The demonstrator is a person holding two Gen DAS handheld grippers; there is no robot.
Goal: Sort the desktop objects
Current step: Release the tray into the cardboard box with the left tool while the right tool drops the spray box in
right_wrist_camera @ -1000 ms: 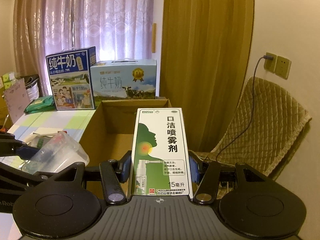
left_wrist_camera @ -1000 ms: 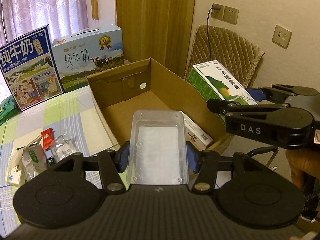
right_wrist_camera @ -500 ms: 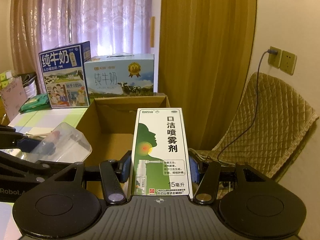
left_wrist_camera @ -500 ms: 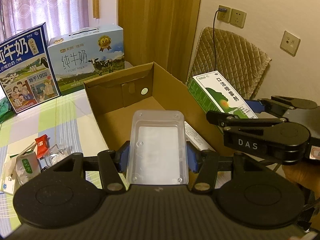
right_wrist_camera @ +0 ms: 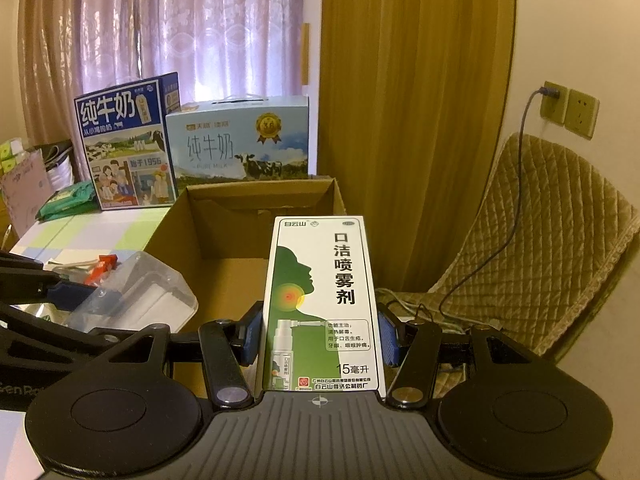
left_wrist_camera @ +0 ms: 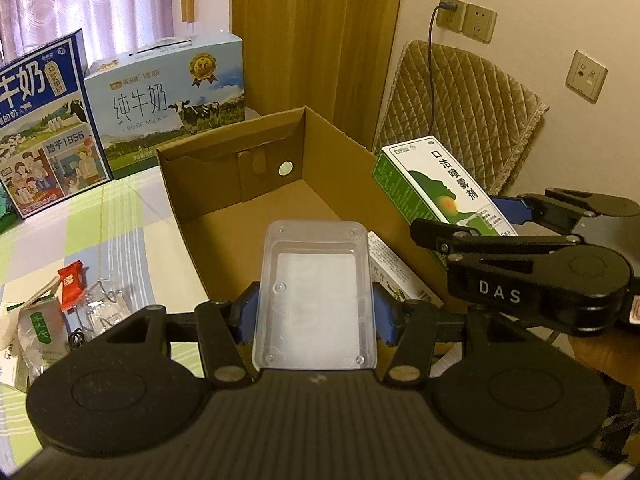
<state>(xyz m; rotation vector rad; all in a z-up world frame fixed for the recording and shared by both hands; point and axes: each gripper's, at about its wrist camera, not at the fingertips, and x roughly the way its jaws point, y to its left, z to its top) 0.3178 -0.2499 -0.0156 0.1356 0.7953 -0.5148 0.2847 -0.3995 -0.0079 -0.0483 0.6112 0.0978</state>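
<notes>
My left gripper (left_wrist_camera: pixel 316 314) is shut on a clear plastic box (left_wrist_camera: pixel 316 292), held over the near end of an open cardboard box (left_wrist_camera: pixel 240 216). My right gripper (right_wrist_camera: pixel 320 336) is shut on a green and white spray box (right_wrist_camera: pixel 324 304), held beside the cardboard box (right_wrist_camera: pixel 224 252) above its right wall. From the left wrist view the spray box (left_wrist_camera: pixel 436 188) and the right gripper (left_wrist_camera: pixel 504 216) hang at the right. In the right wrist view the clear plastic box (right_wrist_camera: pixel 136 296) shows at the left. A small white carton (left_wrist_camera: pixel 396 276) lies inside the cardboard box.
Two milk cartons (left_wrist_camera: pixel 168 96) stand behind the cardboard box on a checked tablecloth (left_wrist_camera: pixel 100 232). A red packet (left_wrist_camera: pixel 72 282), clear wrappers and small packs (left_wrist_camera: pixel 36 328) lie at the left. A quilted chair (right_wrist_camera: pixel 540 240) with a cable stands right, by wall sockets (left_wrist_camera: pixel 466 20).
Both grippers have moved a little forward and up toward the cardboard box, each still holding its item. The loose items at the left have slid toward the frame edge.
</notes>
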